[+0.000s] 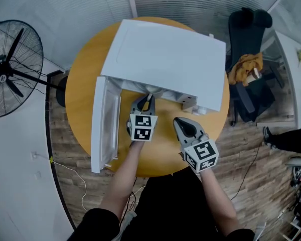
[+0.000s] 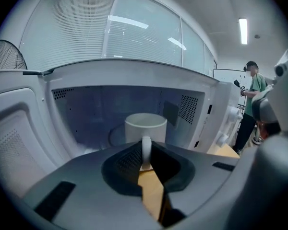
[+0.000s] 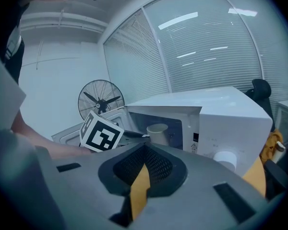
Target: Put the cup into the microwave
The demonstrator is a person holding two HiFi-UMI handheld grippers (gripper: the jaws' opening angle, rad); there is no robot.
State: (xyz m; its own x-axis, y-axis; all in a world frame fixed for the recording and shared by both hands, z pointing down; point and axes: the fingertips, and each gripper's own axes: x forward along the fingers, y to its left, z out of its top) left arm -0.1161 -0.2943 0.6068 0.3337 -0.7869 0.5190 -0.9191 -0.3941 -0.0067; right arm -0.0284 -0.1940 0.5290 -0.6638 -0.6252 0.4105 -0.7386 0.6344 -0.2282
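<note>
Closest in, the left gripper [image 2: 146, 152] has its jaws pinched on the thin looped handle of the cup [image 2: 145, 127]. It is a plain white mug with straight sides and a wide round mouth, held upright inside the cavity of the white microwave [image 2: 134, 75]. The microwave's door [image 1: 103, 124] is swung wide open to the left over the round wooden table [image 1: 85, 84]. The right gripper [image 3: 144, 150] hovers just beside the left one, jaws pressed together on nothing.

The microwave [image 1: 165, 59] cavity stands open, its door [image 1: 104, 124] swung aside left
</note>
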